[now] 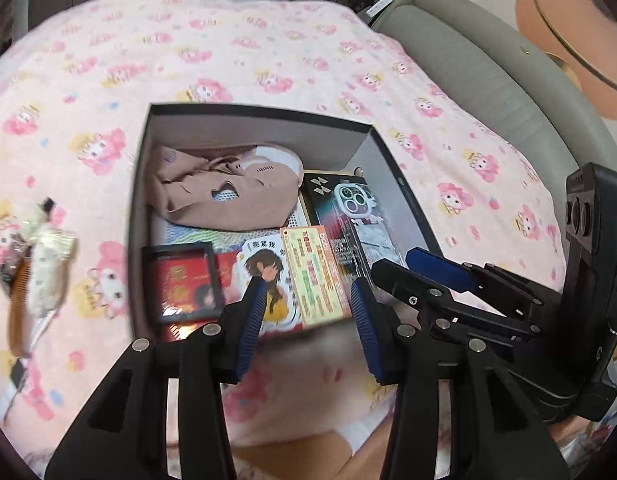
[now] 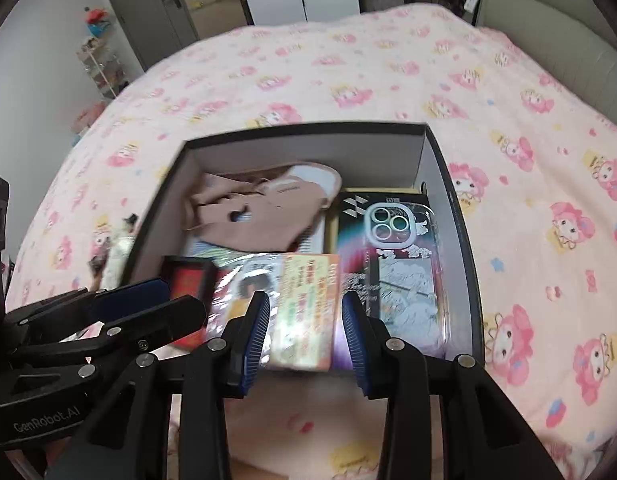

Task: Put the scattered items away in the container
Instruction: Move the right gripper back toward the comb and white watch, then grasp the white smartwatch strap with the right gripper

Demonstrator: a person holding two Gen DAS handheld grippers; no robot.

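Blue-padded fingers of the left gripper (image 1: 306, 316) hang spread and empty over the near wall of the box (image 1: 264, 111), with the right gripper (image 2: 304, 334) close alongside, its jaws likewise parted and holding nothing. Both tools sit almost shoulder to shoulder above a pink cartoon-print bedspread (image 1: 236, 40).

Inside the box lie a tan folded garment (image 1: 224, 188), a clear phone case in its package (image 1: 354, 216), an orange printed card (image 1: 316, 276), an illustrated girl card (image 1: 268, 280) and a small black-framed red picture (image 1: 184, 280) — most of the load appears to be in already. Still out on the bedspread, well left of the box, is a blurred cluster of small items (image 1: 36, 264); what each piece is cannot be told.

Risks, as judged from here: the two grippers are crowded enough to knock together if either swings left toward that cluster — and a low sweep could catch the box's near wall and shift it on the soft bedding. Loose, light wrappers may also slip from ribbed pads or be pressed into the quilt rather than pinched.
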